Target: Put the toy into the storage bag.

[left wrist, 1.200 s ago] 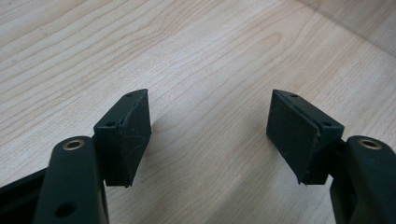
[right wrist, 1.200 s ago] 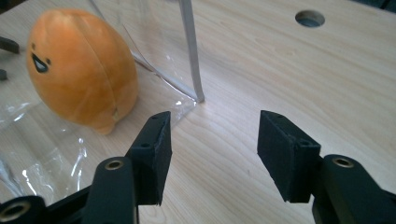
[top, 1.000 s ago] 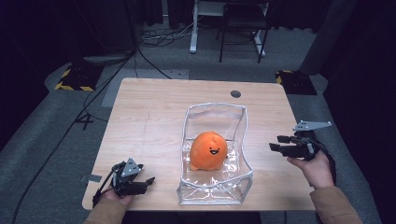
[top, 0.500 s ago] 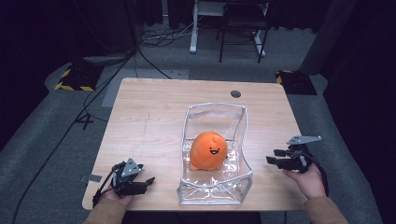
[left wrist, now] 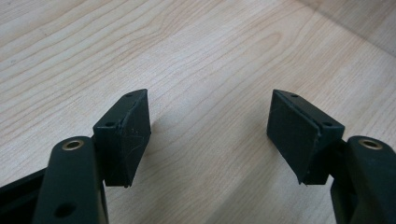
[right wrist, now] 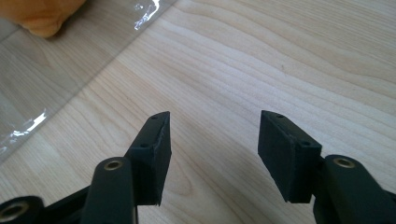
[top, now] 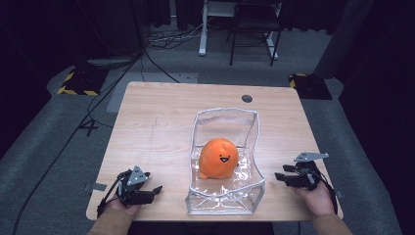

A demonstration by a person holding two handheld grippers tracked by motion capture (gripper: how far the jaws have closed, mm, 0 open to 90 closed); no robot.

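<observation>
Orange plush toy (top: 219, 157), likely soft and light, sits in a clear plastic bag (top: 254, 142) mid-counter; left gripper (top: 155, 189) and right gripper (top: 278, 176) rest released near the front corners.

1. High view: the table (top: 161, 122) is evenly lit from above; the floor and room behind fall off to near black. The picture is soft and slightly grainy.
2. The clear bag (top: 225, 164) between the two grippers shows pale glare along its rim.
3. Left gripper view: bright, diffuse light; wood grain sharp beyond the jaws; the arms blur at the bottom edge; soft shadows under each jaw.
4. Right gripper view: similar light; white glints on plastic (right wrist: 28, 126) up-left of the jaws.
</observation>
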